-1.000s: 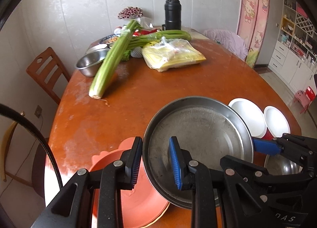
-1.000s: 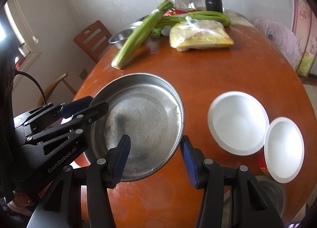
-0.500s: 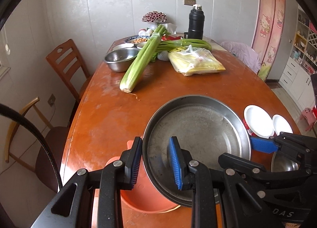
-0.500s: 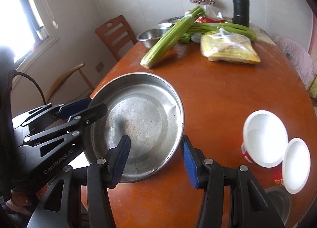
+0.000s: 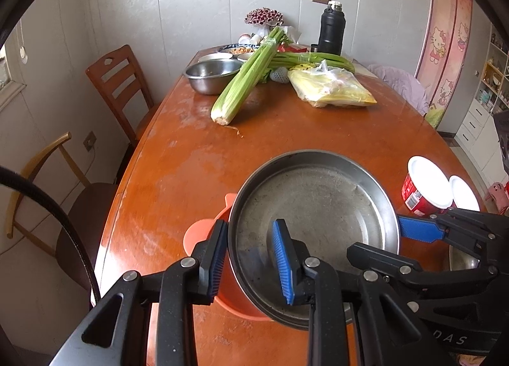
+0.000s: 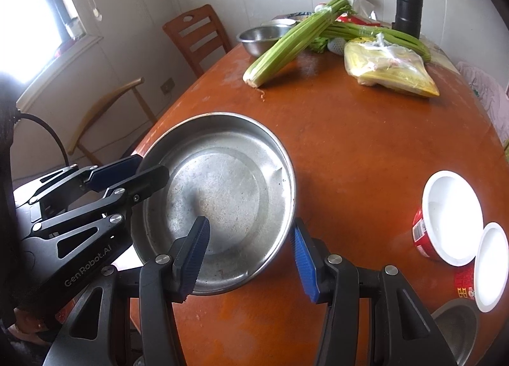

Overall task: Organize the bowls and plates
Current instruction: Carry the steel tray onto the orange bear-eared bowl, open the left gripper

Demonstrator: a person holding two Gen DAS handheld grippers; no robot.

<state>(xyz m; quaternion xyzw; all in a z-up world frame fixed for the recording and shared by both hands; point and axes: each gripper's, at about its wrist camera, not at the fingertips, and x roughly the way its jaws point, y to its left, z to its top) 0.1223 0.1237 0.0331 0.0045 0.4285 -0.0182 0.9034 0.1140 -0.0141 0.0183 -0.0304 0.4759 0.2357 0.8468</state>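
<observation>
Two tools clamped on round dull steel pan (image 5: pixel 313 216) rim, left (image 5: pixel 251 262), right (image 6: pixel 249 254), glossy orange table (image 5: pixel 286 130).

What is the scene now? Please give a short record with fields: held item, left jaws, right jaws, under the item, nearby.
held item: steel pan
left jaws: left gripper shut on the pan's rim
right jaws: right gripper astride the opposite rim
under the item: orange plate, partly hidden
nearby: red cups with white lids, celery, steel bowl
</observation>
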